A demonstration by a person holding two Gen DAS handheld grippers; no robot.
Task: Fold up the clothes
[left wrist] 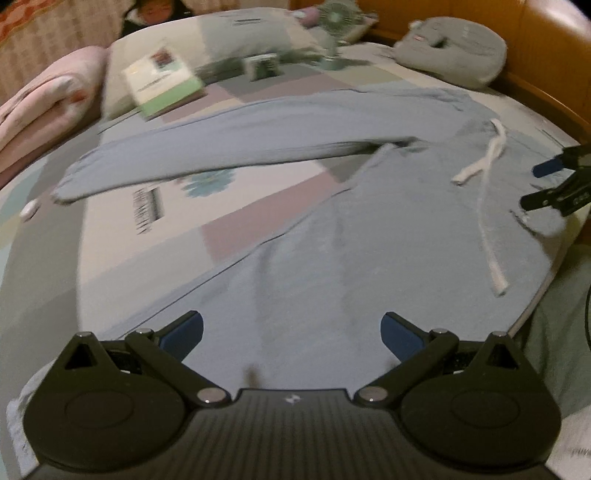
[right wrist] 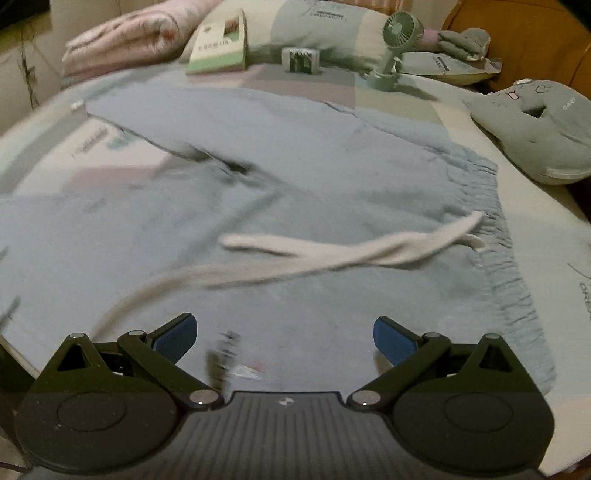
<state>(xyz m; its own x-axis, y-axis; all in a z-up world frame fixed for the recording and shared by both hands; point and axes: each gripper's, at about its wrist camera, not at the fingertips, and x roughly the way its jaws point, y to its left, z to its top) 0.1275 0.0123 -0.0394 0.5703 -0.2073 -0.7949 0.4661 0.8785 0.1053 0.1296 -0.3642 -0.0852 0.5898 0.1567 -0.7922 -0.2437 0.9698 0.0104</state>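
Note:
Light blue sweatpants (left wrist: 332,251) lie spread flat on the bed, legs splayed apart toward the left, waistband to the right. Their white drawstring (left wrist: 487,206) trails across the fabric. In the right wrist view the pants (right wrist: 295,177) fill the middle, with the drawstring (right wrist: 332,254) lying across them and the elastic waistband (right wrist: 506,266) at the right. My left gripper (left wrist: 291,332) is open over the near leg, nothing between its fingers. My right gripper (right wrist: 284,338) is open above the waist area, also holding nothing. It shows in the left wrist view at the right edge (left wrist: 546,184).
A patterned bedsheet (left wrist: 221,214) covers the bed. At the far side lie a pink folded blanket (left wrist: 48,107), a green-and-white box (left wrist: 162,85), a small green fan (left wrist: 334,33), pillows and a grey plush cushion (left wrist: 454,51). A wooden headboard (left wrist: 517,22) is at the back right.

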